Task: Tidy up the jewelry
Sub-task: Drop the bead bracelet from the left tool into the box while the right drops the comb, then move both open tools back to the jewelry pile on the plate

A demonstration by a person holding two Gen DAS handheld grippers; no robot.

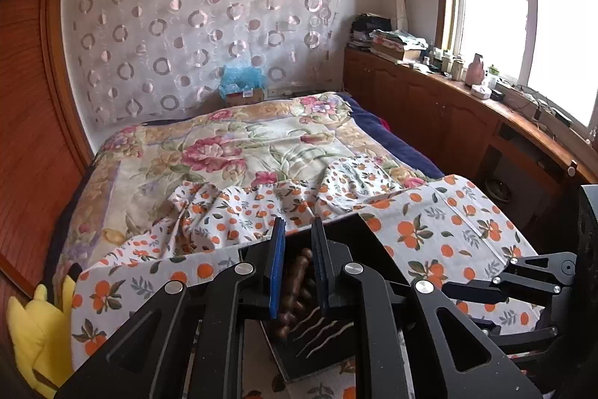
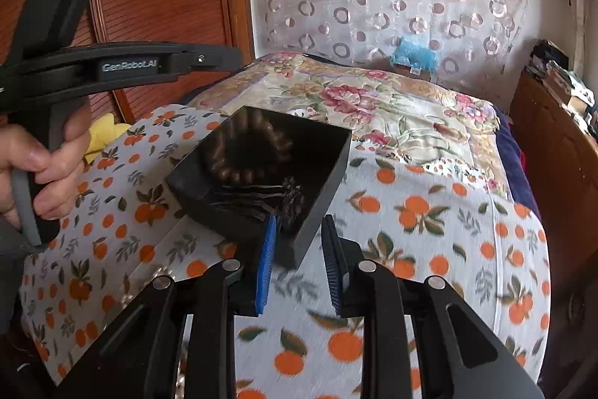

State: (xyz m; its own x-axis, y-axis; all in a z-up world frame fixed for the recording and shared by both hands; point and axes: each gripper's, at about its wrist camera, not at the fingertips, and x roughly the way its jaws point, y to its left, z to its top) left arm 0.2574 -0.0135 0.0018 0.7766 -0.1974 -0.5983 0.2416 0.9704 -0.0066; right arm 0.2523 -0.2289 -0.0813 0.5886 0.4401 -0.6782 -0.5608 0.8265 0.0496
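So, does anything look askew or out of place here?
The black box sits tilted on the orange-print cloth, one corner raised. The brown bead bracelet and hairpins remain inside; nothing has spilled.

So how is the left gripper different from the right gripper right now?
The left gripper hangs over the black box, its fingers either side of the brown bead bracelet; the right gripper straddles the box's near corner over the orange-print cloth. The left gap is narrower, the right wider and plainly open. Whether the left pinches the beads is unclear. Both have blue pads on black linkages.
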